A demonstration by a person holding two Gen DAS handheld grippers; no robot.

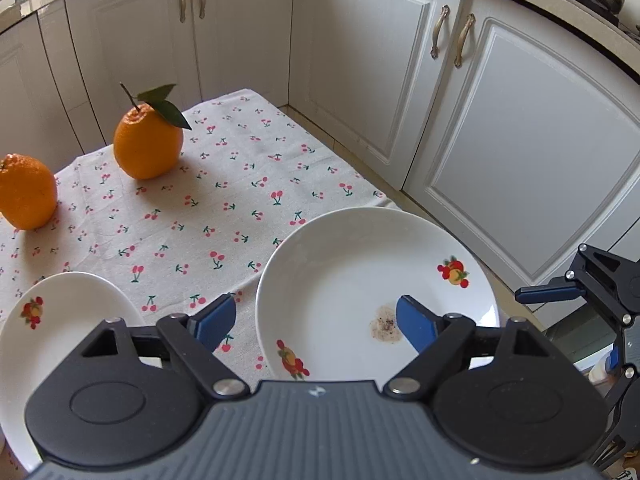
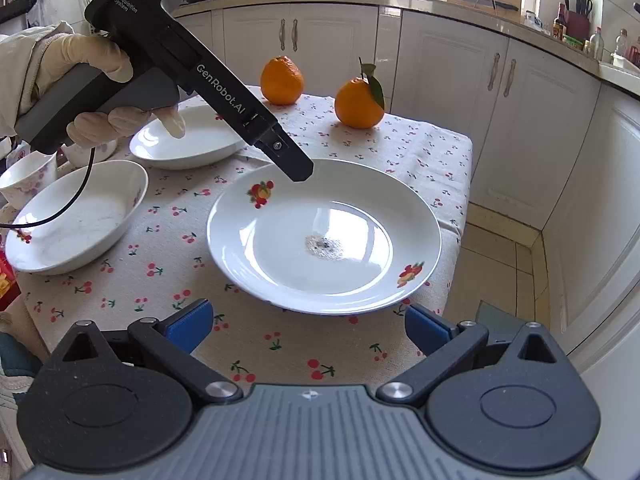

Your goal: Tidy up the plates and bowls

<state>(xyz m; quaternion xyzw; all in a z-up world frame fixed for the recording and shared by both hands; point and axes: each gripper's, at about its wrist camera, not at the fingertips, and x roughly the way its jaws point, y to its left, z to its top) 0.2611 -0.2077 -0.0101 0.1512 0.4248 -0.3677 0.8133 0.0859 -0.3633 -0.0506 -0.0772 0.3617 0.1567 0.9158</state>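
A large white plate [image 2: 324,236] with fruit prints and a speckled stain in its middle lies near the table's right front corner; it also shows in the left wrist view [image 1: 352,280]. My left gripper [image 1: 316,324] is open and empty, hovering over the plate's near-left rim. My right gripper [image 2: 308,328] is open and empty, just in front of the plate's near edge; it shows at the right edge of the left wrist view [image 1: 592,292]. Two white oval dishes [image 2: 80,220] [image 2: 188,140] lie to the left; one shows in the left wrist view [image 1: 60,320].
The table carries a cherry-print cloth [image 2: 280,344]. Two oranges [image 2: 282,80] [image 2: 359,102] stand at the far side. A patterned cup [image 2: 28,180] sits at the far left. White cabinets [image 2: 520,128] and tiled floor [image 2: 500,264] lie right of the table.
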